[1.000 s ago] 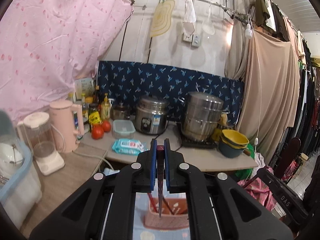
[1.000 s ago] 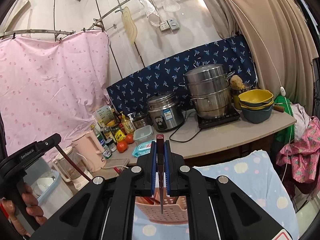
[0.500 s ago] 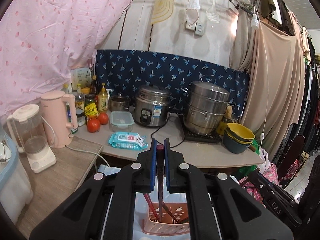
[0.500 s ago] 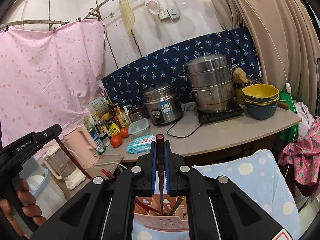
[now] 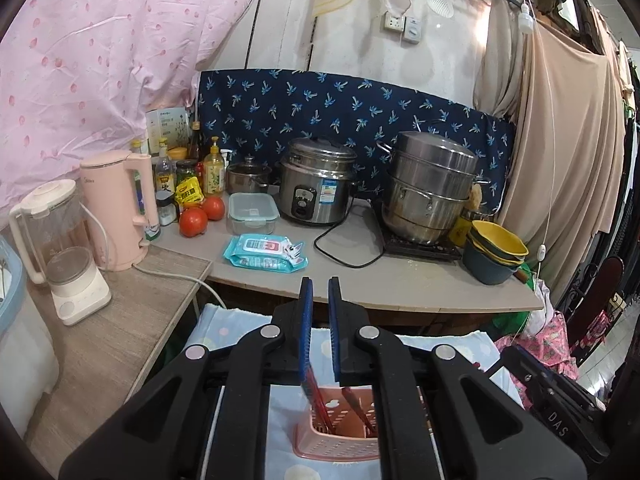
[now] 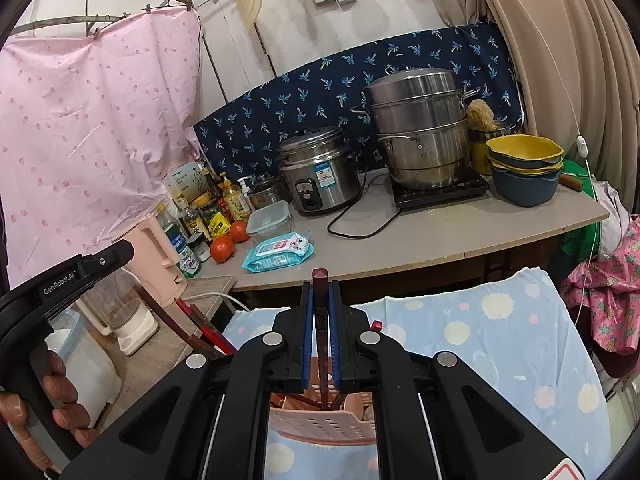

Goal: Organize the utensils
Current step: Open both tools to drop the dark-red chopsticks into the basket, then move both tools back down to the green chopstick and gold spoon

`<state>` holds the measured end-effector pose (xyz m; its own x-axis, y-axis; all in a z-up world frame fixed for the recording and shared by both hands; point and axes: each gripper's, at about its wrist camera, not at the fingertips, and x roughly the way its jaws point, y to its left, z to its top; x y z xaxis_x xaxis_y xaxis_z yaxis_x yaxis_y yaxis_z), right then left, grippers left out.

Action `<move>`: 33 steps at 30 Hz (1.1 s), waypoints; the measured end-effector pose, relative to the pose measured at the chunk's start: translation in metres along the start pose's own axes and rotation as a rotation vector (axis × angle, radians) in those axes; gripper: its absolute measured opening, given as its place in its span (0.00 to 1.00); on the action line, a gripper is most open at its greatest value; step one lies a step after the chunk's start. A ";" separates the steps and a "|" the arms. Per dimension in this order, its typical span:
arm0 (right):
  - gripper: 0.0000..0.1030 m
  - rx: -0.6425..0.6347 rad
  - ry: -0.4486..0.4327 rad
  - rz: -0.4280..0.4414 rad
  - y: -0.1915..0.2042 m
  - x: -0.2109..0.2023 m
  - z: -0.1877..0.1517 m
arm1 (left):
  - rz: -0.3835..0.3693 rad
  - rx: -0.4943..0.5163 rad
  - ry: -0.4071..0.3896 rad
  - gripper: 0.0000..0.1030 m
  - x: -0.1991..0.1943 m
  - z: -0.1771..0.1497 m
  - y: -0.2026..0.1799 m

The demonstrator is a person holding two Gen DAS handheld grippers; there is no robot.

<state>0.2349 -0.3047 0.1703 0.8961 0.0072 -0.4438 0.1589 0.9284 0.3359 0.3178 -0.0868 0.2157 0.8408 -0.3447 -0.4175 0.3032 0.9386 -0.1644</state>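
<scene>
Here a grey surface [image 5: 400, 280] is running along a wall draped with a dark blue leaf-print cloth [image 5: 352, 108], with a pink spotted sheet [image 5: 100, 60] hanging to its left and beige fabric [image 5: 560, 140] to its right. A steel rice cooker [image 5: 316, 184], a stacked steamer pot [image 5: 430, 186] on a black hob, yellow and blue bowls [image 5: 496, 254], a clear lidded box [image 5: 252, 212], two tomatoes [image 5: 200, 216], bottles and a pack of wet wipes [image 5: 266, 252] are crowding the surface. A pink kettle [image 5: 118, 208] and a white blender [image 5: 64, 256] are standing on a lower wooden top to the left.

Below the grippers, a pink perforated utensil basket [image 5: 336, 444] is sitting on a pale blue dotted cloth [image 6: 500, 340], with red chopsticks [image 5: 320, 404] leaning inside it. The left gripper [image 5: 318, 312] is opening its jaws above the basket, with nothing pressed between the pads. The right gripper [image 6: 320, 312] is clamping a dark red chopstick [image 6: 320, 280] upright, its lower end reaching into the basket. In the right wrist view, a hand [image 6: 52, 400] is holding the left gripper's handle.
</scene>
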 end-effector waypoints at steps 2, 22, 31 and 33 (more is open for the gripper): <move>0.12 0.005 -0.004 -0.004 -0.001 -0.001 -0.001 | 0.010 -0.009 0.011 0.25 0.002 -0.003 0.003; 0.22 -0.010 0.032 -0.022 -0.007 -0.022 -0.036 | 0.046 -0.002 0.072 0.35 -0.014 -0.041 0.008; 0.22 -0.023 0.086 -0.018 -0.006 -0.036 -0.070 | 0.057 0.010 0.125 0.35 -0.027 -0.073 0.010; 0.22 -0.026 0.099 -0.019 -0.007 -0.040 -0.079 | 0.058 0.014 0.140 0.35 -0.031 -0.082 0.010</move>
<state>0.1655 -0.2826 0.1201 0.8477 0.0252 -0.5299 0.1632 0.9381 0.3056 0.2583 -0.0676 0.1535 0.7868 -0.2873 -0.5463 0.2628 0.9568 -0.1247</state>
